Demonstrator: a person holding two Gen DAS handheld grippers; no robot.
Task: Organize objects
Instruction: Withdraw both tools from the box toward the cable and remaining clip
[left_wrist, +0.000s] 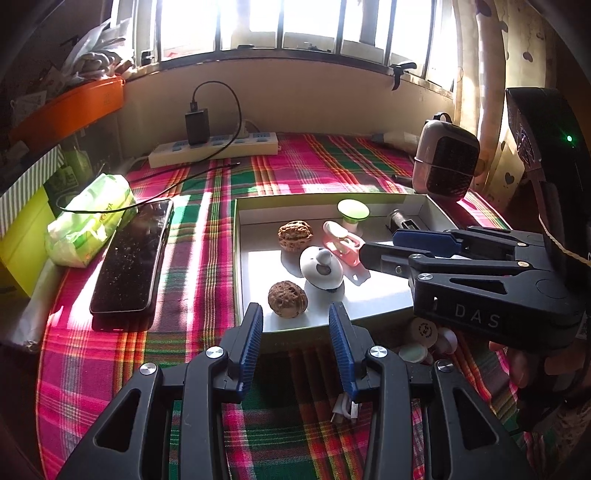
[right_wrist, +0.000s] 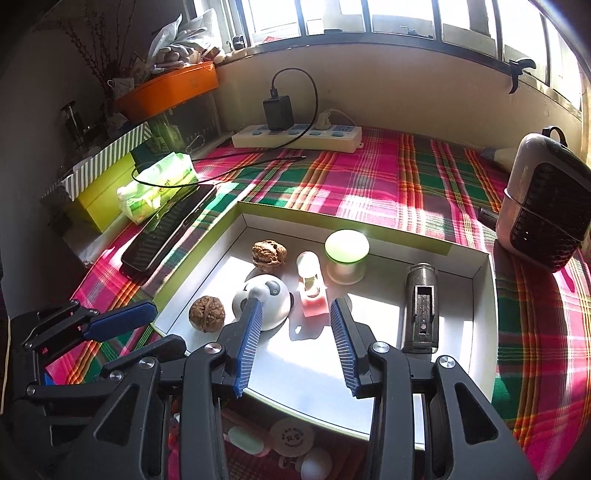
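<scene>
- Only the left wrist view shows a white cable (left_wrist: 345, 408) on the plaid cloth (left_wrist: 207, 236) under the left gripper (left_wrist: 295, 325).
- Only the right wrist view shows a glass jar (right_wrist: 72, 118).
- White tray (right_wrist: 480, 332): two walnuts (right_wrist: 207, 314), a panda figure (right_wrist: 271, 295), a pink clip (right_wrist: 314, 291), a green-capped piece (right_wrist: 347, 247), a metal cylinder (right_wrist: 421, 306).
- Left gripper and right gripper (right_wrist: 297, 332): jaws apart, empty.

Pink-green plaid cloth (right_wrist: 406, 177), white tray (right_wrist: 476, 332), brown walnuts (right_wrist: 207, 313).

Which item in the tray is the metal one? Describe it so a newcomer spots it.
Find the white tray on the plaid cloth. Along its right wall lies a dark metal cylinder, apart from the rest. It is the only grey, slotted piece there.
</scene>
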